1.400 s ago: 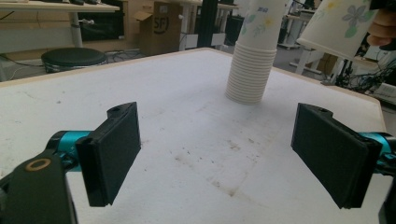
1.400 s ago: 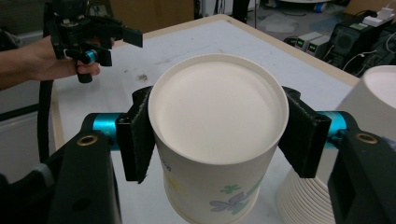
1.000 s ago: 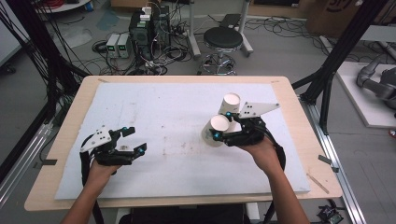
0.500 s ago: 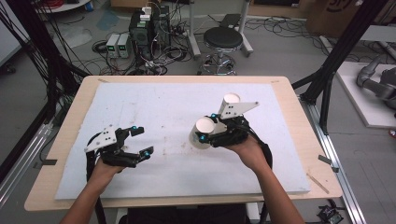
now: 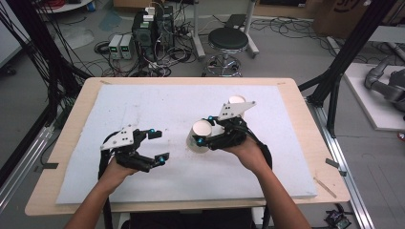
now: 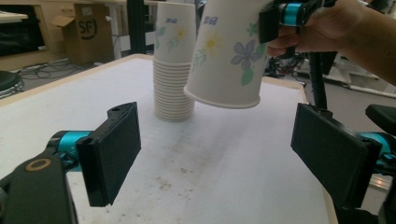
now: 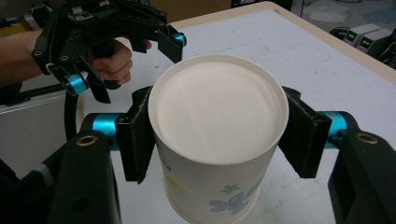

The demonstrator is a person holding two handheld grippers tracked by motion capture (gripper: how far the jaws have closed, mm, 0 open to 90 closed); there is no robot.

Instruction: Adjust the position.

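Observation:
A flowered paper cup (image 7: 219,112) hangs upside down and tilted above the white sheet, its base up. My right gripper (image 7: 219,135) is shut on its sides. From above, this cup (image 5: 199,132) and the right gripper (image 5: 204,130) sit near the table's middle. Behind them a stack of cups (image 5: 235,100) stands upside down, partly hidden by the gripper's grey plate. My left gripper (image 5: 159,145) stands open and empty left of the cup. In the left gripper view, the held cup (image 6: 229,51) hovers ahead of the left gripper (image 6: 215,158), with the stack (image 6: 173,70) behind it.
A white foam sheet (image 5: 143,105) covers most of the wooden table (image 5: 71,119). Beyond the far edge are a black stool (image 5: 228,40), electronics boxes (image 5: 143,33) and loose cables. Black frame posts (image 5: 334,86) rise at the right.
My right gripper has carried the cup leftward, away from the stack toward the table's middle. My left gripper has moved right and slightly up toward the cup, still open.

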